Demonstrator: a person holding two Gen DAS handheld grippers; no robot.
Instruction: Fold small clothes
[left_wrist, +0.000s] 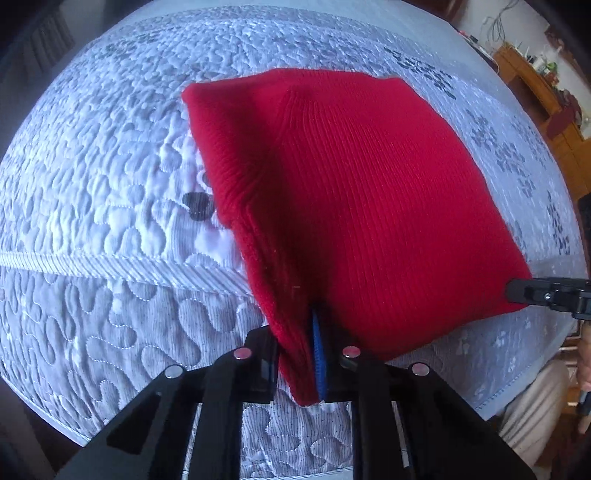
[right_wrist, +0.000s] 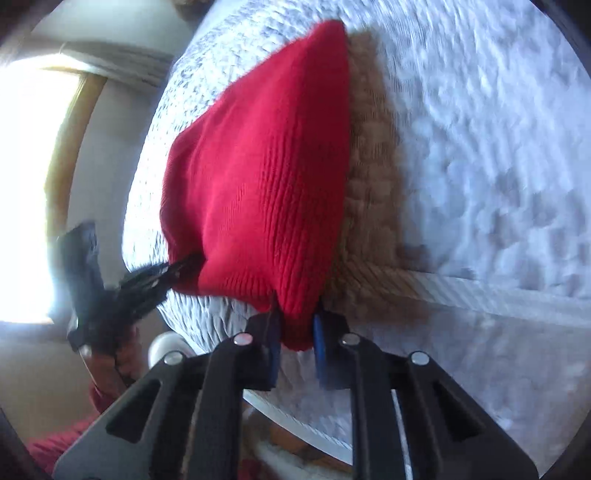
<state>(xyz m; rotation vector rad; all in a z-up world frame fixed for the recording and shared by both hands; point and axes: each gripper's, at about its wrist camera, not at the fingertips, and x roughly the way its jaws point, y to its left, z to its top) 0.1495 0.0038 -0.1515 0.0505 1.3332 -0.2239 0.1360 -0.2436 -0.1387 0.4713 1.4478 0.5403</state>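
A quilted grey-white mattress (left_wrist: 110, 177) fills both views, its stitched piping seam running across at about eight o'clock in the left wrist view. On it lies a red ribbed knit garment (left_wrist: 351, 192), spread from the centre of that view out toward one and four o'clock, with its near edge lifted off the quilt toward six o'clock; in the right wrist view the same cloth (right_wrist: 258, 166) rises from six o'clock up to twelve, casting a brownish shadow on its three o'clock side. A wooden cabinet (left_wrist: 535, 85) stands at two o'clock beyond the bed. The left gripper (left_wrist: 301, 362) is pinching one lower corner of the garment between its blue-padded fingers. The right gripper (right_wrist: 297, 332) is pinching the other lower corner, and shows in the left wrist view at four o'clock, at the cloth's edge.
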